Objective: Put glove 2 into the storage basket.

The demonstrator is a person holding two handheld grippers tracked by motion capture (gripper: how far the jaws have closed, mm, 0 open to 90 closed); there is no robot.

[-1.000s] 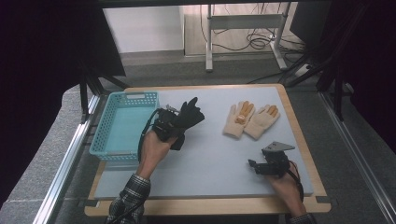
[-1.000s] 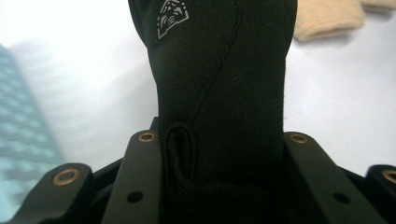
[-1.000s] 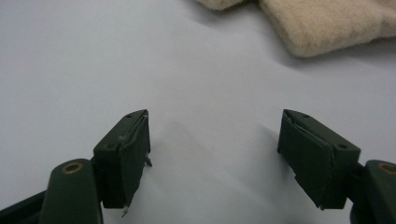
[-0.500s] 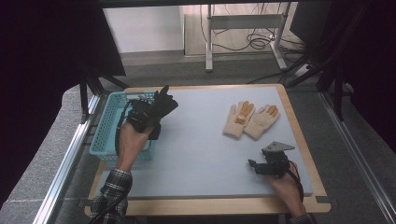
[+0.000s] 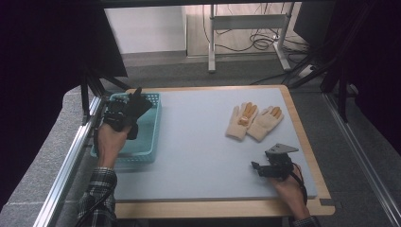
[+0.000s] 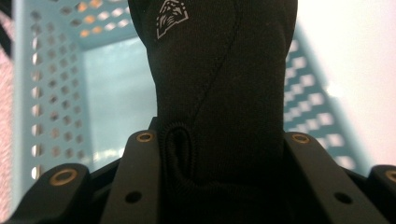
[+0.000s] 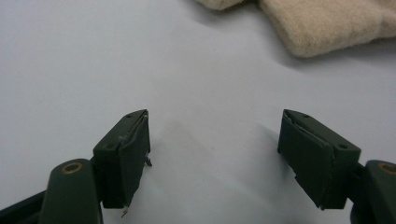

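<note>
Two grippers are at work over the grey table (image 5: 198,142). The left gripper (image 5: 124,113) has its jaws clamped on a black glove (image 5: 137,105), and in the left gripper view that glove (image 6: 219,84) fills the space between the two jaws, pinched at its cuff, with its fingers sticking out ahead of the jaws. Directly under this gripper and the glove it carries sits a teal basket (image 5: 150,137) with perforated walls, at the table's left edge; the same basket (image 6: 56,93) shows behind and below the glove in the left gripper view. The left hand (image 5: 109,142) grips the tool from behind, above the basket's near side.

The right gripper (image 5: 259,169) rests low on the table near the front edge, its jaws spread wide with nothing between them; the right gripper view shows bare table between the pads (image 7: 126,158). Just ahead of it lies a pair of cream gloves (image 5: 254,121), apart from the jaws.
</note>
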